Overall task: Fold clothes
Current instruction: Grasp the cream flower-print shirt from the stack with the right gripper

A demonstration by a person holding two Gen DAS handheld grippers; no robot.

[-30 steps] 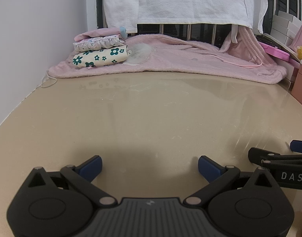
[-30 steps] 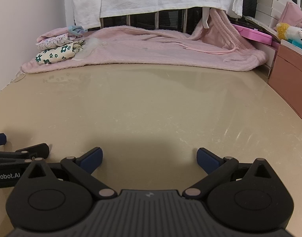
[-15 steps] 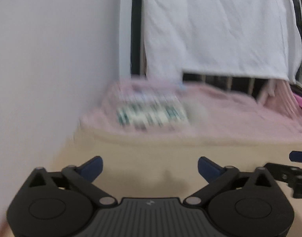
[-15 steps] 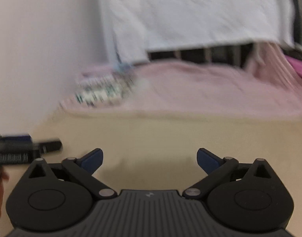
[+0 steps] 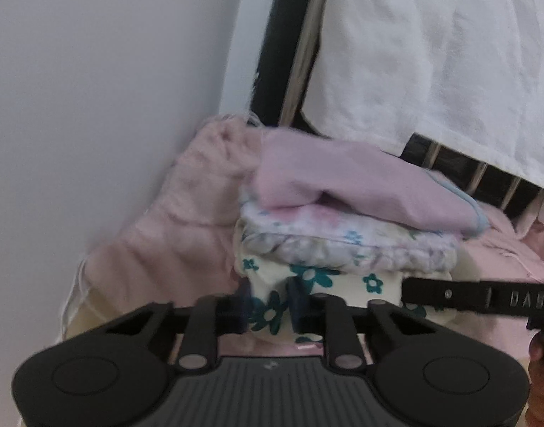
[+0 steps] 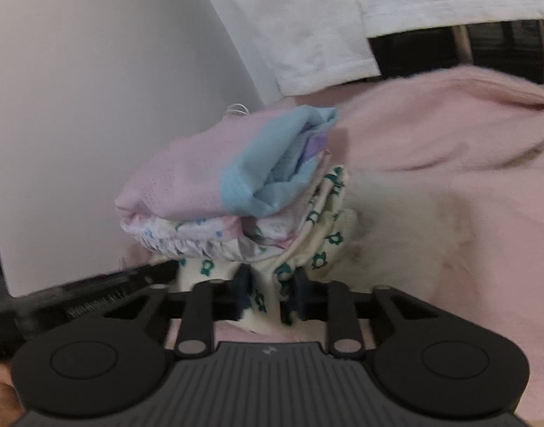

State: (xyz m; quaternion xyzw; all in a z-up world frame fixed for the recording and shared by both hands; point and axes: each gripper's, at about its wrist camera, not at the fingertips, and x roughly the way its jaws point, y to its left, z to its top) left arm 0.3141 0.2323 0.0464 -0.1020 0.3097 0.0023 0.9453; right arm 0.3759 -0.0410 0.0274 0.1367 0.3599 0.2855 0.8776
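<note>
A: Both hand-held grippers are working the stack in the corner by the wall. The left hand-held gripper [image 5: 268,302] is closing narrow on the near edge of the cream folded garment with green flower print [image 5: 318,281]. The jaws have just been closing, with that fabric between them.

B: The right hand-held gripper [image 6: 270,293] is doing the same: jaws just closing in, narrow, pinching that cream floral cloth [image 6: 268,288] further along the same front edge.

A: That piece is sitting at the bottom of the pile, under the pale frilled printed garment [image 5: 343,242] and the pink folded top with blue trim [image 6: 215,174]. All of it is lying on the fluffy pink blanket [image 6: 449,163].

B: It's soft, light and limp, so I'd say it's going to sag between the two pinches. The load on top is likely dragging or toppling if it's pulled out fast.

A: Agreed. An edge grip at two spread points looks right, but thin cloth is slipping easily from narrow pads.
</note>
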